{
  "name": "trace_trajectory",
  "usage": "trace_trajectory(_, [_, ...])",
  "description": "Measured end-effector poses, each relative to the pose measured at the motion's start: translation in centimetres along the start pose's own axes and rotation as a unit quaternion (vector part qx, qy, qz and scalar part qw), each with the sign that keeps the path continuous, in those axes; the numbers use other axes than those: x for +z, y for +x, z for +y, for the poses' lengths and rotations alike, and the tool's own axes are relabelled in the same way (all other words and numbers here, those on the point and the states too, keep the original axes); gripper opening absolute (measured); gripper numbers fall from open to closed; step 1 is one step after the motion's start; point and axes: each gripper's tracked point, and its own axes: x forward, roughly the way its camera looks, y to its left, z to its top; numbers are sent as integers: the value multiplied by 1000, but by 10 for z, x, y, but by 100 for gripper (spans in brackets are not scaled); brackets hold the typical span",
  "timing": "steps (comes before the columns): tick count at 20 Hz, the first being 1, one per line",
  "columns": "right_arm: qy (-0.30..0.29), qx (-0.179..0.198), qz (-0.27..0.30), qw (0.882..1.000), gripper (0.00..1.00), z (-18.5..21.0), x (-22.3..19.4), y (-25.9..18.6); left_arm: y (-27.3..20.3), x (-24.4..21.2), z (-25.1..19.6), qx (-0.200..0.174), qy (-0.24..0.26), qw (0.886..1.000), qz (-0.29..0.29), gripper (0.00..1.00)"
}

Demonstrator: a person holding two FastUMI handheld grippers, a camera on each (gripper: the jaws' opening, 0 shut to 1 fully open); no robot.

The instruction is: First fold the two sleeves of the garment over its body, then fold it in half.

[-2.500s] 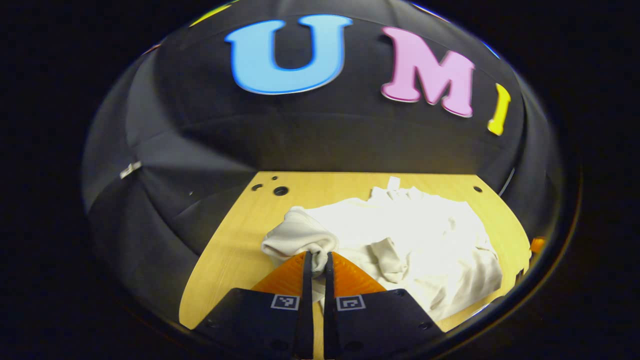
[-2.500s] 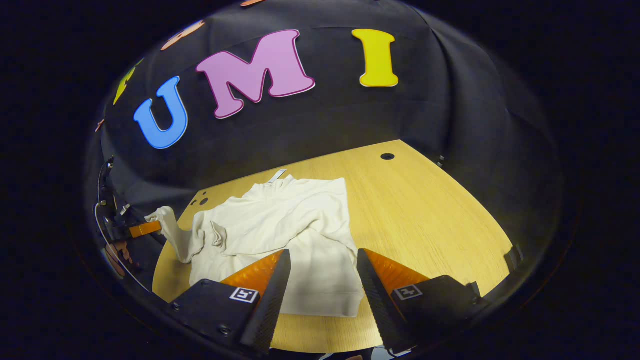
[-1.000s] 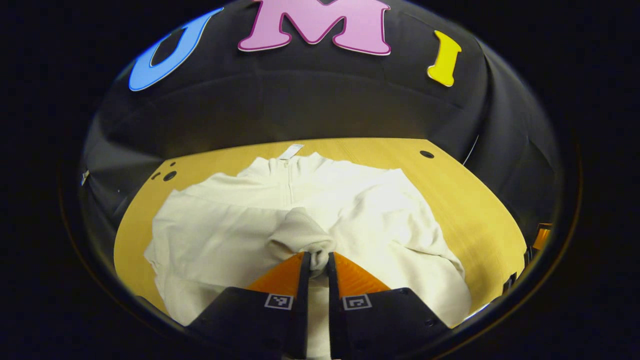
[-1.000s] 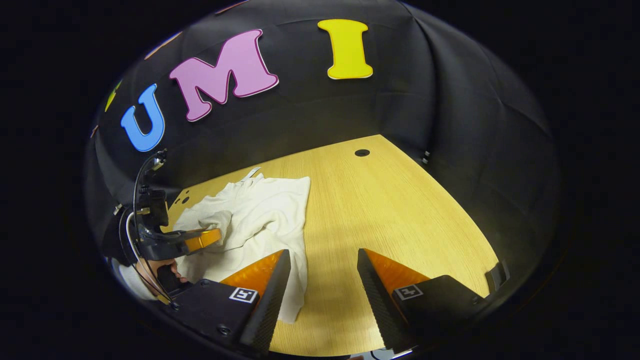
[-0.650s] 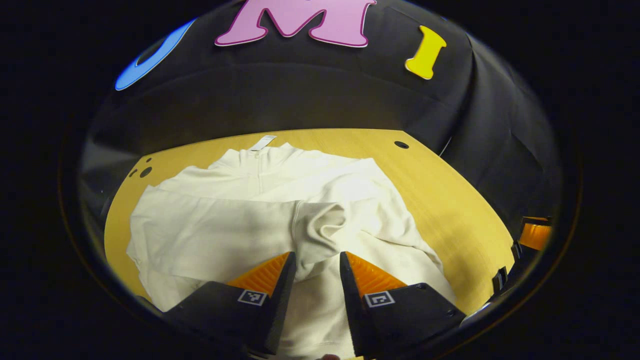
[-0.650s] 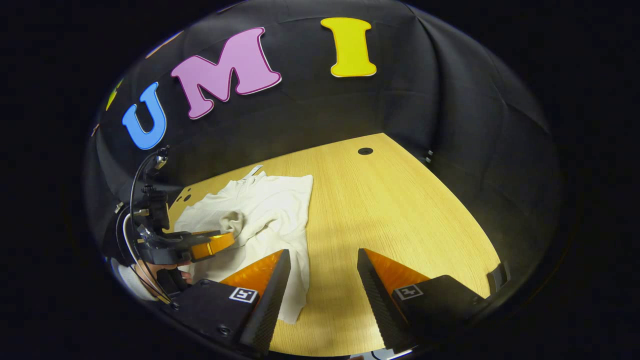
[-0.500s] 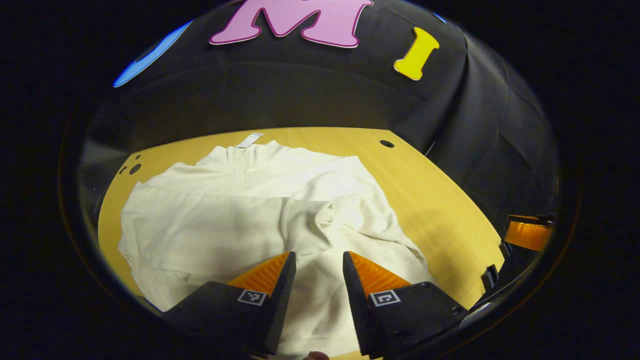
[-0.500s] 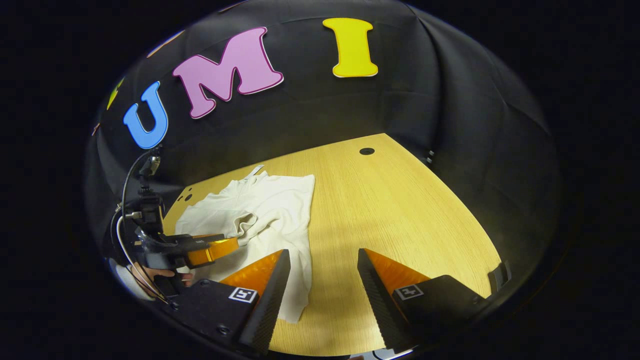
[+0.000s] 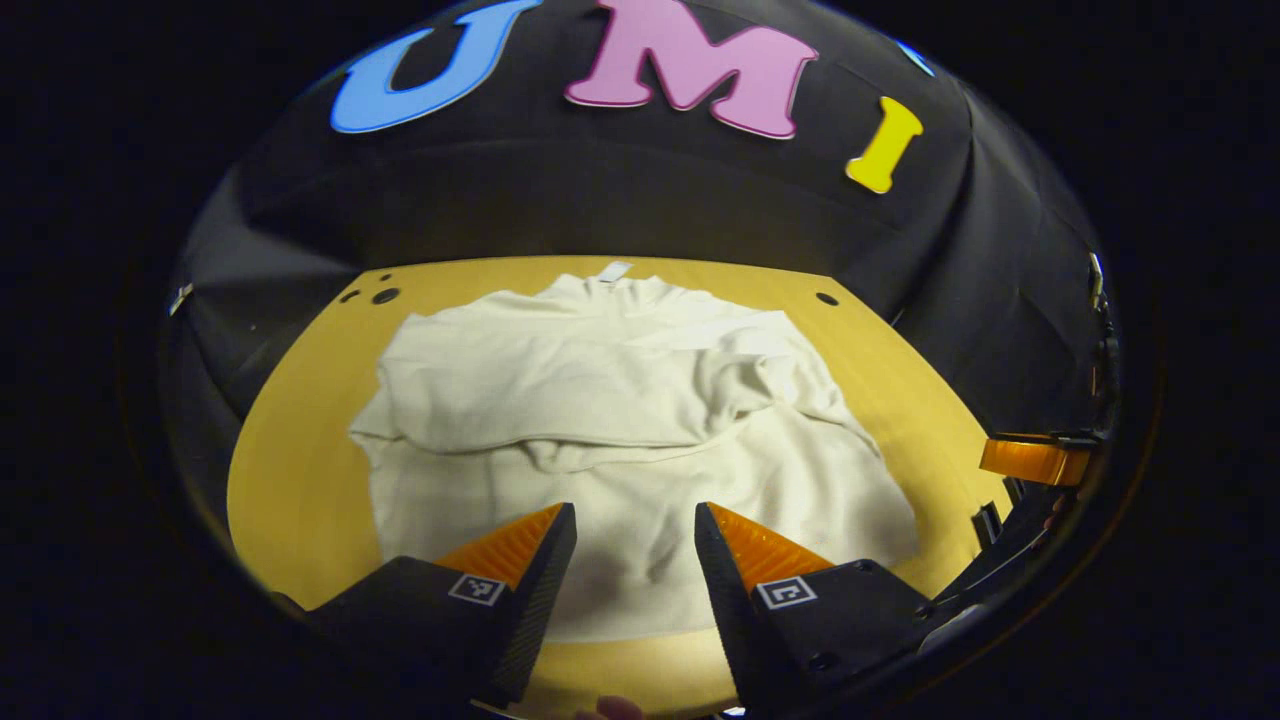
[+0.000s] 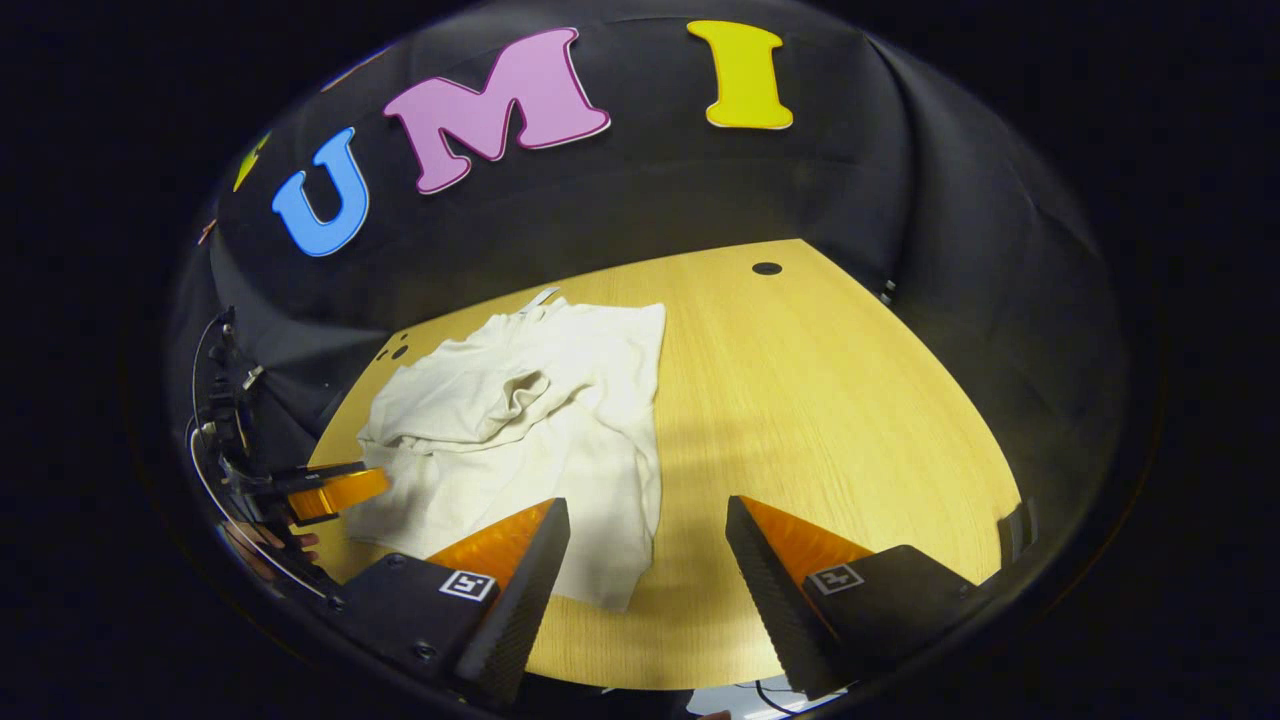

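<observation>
Hovering spread left gripper [image 9: 632,520] hiding garment [image 9: 620,400] hem, sleeves overlapping

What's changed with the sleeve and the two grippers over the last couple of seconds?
The left gripper carried the sleeve across the garment, let it go there, opened and drew back toward the near hem. The right gripper stayed open over the table, touching nothing.

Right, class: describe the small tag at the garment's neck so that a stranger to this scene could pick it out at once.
Start at the wooden table, where the cream garment lies spread. Follow it to its far edge, by the booth's wall: the tag sticks out from the collar onto bare wood, a small flat pale strip, unlike the rumpled cloth beside it.
</observation>
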Motion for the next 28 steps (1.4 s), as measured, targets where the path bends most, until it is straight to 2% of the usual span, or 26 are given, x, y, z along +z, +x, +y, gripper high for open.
trace_trajectory(5, [-14, 2, 30, 999, 98, 10, -25, 11, -27, -32, 70, 64, -36, 997, 21, 76])
trace_trajectory(10, [-17, -15, 73, 997, 98, 9, -59, 29, -22, -68, 108, 94, -60, 992, 64, 76])
trace_trajectory(16, [-13, -24, 102, 994, 98, 12, -80, 51, 0, -91, 118, 98, -45, 989, 106, 76])
trace_trajectory(20, [-41, -30, 126, 991, 98, 14, -93, 67, 9, -84, 116, 95, -39, 990, 96, 76])
trace_trajectory(21, [-55, -34, 113, 991, 98, 14, -85, 70, 12, -84, 117, 96, -40, 990, 97, 80])
trace_trajectory(23, [-82, -44, 126, 988, 97, 13, -89, 76, 13, -85, 117, 99, -43, 990, 94, 80])
trace_trajectory(24, [-87, -37, 133, 987, 96, 19, -92, 77, 13, -84, 116, 100, -41, 990, 88, 80])
trace_trajectory(25, [-87, -34, 134, 987, 90, 23, -91, 78, 13, -86, 114, 96, -34, 990, 93, 80])
trace_trajectory(26, [-86, -27, 135, 987, 77, 27, -92, 78, 14, -86, 109, 82, -24, 992, 98, 77])
trace_trajectory(27, [-84, -6, 136, 987, 71, 36, -94, 79, 14, -86, 102, 68, -14, 992, 102, 60])
trace_trajectory(28, [-83, 4, 139, 987, 34, 42, -96, 79, 15, -85, 100, 58, -7, 993, 106, 48])
